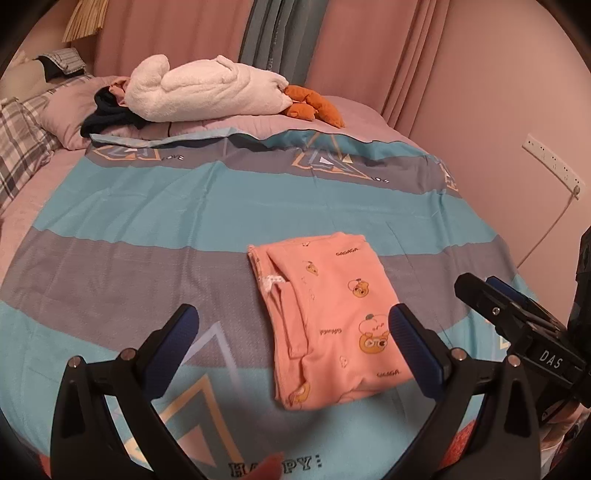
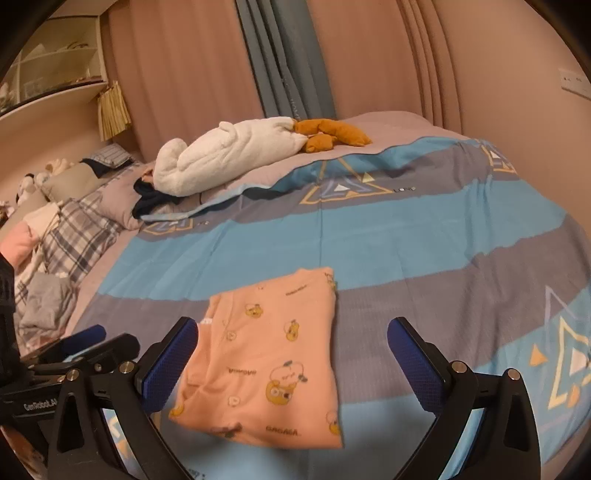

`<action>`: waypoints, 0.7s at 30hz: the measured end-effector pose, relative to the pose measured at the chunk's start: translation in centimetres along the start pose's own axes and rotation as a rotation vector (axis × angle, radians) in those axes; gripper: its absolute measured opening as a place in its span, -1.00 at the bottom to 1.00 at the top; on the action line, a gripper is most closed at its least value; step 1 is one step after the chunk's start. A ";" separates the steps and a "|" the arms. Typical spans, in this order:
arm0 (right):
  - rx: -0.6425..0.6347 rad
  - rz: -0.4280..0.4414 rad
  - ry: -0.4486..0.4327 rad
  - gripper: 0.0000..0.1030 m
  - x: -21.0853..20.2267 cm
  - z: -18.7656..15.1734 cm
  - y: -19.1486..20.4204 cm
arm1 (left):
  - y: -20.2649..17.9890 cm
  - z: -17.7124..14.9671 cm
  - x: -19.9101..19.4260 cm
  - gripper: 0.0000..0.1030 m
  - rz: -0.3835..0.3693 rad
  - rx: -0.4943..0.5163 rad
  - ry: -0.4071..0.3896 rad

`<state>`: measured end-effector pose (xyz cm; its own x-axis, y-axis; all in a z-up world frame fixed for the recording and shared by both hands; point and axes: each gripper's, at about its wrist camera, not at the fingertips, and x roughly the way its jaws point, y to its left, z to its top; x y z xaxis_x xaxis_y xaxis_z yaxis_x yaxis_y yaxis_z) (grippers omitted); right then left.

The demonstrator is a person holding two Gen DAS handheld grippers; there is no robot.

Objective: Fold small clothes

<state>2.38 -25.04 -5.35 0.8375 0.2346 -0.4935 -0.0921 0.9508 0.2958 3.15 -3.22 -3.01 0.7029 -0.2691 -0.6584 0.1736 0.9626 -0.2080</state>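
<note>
A small pink garment [image 1: 325, 317] printed with cartoon bears lies folded into a flat rectangle on the blue and grey bedspread [image 1: 147, 221]. My left gripper [image 1: 291, 325] hovers above its near edge, jaws wide apart, nothing between the blue pads. The same pink garment [image 2: 266, 354] fills the lower middle of the right wrist view. My right gripper [image 2: 291, 343] stands open above it, touching nothing. The right gripper [image 1: 517, 321] shows at the right edge of the left view, and the left gripper [image 2: 85, 350] at the lower left of the right view.
A white plush toy [image 1: 207, 88] with orange feet [image 1: 314, 107] lies at the far end of the bed beside dark clothing [image 1: 107, 114]. Plaid pillows [image 2: 77, 236] and a grey cloth [image 2: 44, 299] sit along the left. Curtains [image 1: 277, 33] hang behind; a wall socket [image 1: 554, 166] is right.
</note>
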 end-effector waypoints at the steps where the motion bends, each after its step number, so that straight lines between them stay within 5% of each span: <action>1: 0.007 -0.002 -0.002 0.97 -0.1 -0.2 0.1 | 0.0 -0.2 -0.1 0.99 0.006 0.002 0.001; 21: 0.005 -0.082 0.046 0.98 0.0 -2.5 0.6 | 0.4 -2.3 -1.0 0.99 0.029 -0.010 0.019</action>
<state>0.94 -23.99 -7.21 0.8165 0.1653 -0.5532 -0.0216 0.9662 0.2568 0.94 -2.63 -4.05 0.6945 -0.2420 -0.6776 0.1467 0.9696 -0.1959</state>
